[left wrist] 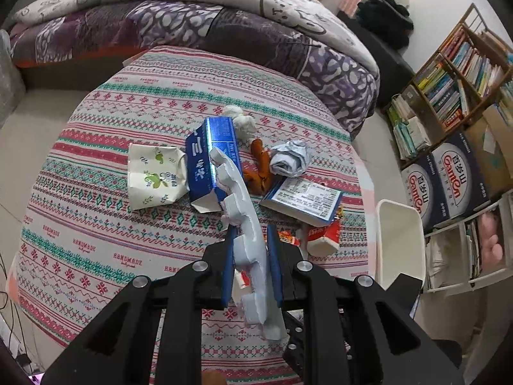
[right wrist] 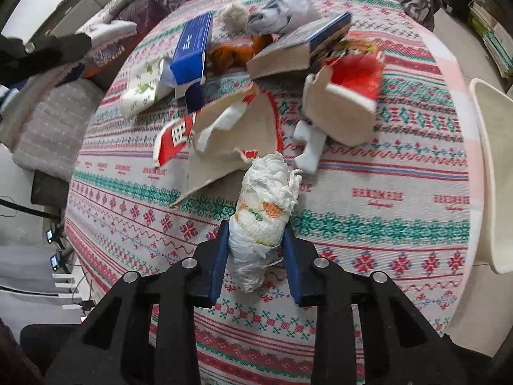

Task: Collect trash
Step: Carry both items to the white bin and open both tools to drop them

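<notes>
With the left gripper (left wrist: 248,250) clamping a foam strip (left wrist: 243,211) and the right (right wrist: 256,243) a paper wad (right wrist: 266,205), most litter (boxes, wrappers) remains mid-table (right wrist: 400,243), bin (right wrist: 490,173) at its right edge.

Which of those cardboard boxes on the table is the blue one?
The blue box beside the leaf-printed tissue pack. The other boxes, such as the torn one, are red and white, and it alone is blue with white characters.

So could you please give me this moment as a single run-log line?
left gripper: shut on white foam strip | right gripper: shut on wadded paper towel | white bin: beside table | remaining: blue carton
</notes>
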{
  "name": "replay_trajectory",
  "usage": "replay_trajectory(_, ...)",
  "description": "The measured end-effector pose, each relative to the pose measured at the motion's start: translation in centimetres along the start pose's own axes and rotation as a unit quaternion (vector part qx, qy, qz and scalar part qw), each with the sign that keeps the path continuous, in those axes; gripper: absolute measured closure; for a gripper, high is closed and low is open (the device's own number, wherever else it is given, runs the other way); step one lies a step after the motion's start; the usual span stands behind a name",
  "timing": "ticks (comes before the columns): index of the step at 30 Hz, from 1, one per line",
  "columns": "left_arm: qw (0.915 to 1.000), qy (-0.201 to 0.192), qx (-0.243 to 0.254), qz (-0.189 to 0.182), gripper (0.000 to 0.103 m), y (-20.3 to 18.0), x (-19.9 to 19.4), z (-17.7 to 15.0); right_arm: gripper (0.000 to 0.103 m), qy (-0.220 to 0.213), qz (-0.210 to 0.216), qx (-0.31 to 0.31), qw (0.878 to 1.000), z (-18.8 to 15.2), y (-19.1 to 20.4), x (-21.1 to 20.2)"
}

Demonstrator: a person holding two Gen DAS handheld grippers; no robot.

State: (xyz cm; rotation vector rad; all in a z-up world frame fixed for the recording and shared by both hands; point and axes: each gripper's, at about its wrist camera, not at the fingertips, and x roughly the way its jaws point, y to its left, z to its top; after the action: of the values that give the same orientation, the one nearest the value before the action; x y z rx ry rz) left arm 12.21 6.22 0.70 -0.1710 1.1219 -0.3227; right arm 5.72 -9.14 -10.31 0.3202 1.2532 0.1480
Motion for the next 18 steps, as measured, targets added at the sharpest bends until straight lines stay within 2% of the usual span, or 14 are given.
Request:
replay_trajectory(8, 0.9996, -0.013, 0.017, -0.021, 0.084, -2.1, -0.1, 0.2, 0.073, -0.060, 0.010, 0.033, 0.998, 0.3, -3.0, -4.6)
replay_trajectory(13, 0.9986, -0.022, 0.036, -0.031, 0.084, -4.3, 0.3, 0.3, 0.072, -0.108, -0.012, 0.065, 0.992, 0.8, -5.9, -7.3)
replay_trajectory(18, 0.9963, -0.034, 0.066, -0.043, 0.084, -6.9, 0.7, 0.1, 0.072, -0.139, -0.032, 0.105, 0.984, 1.8, -8.1, -8.1)
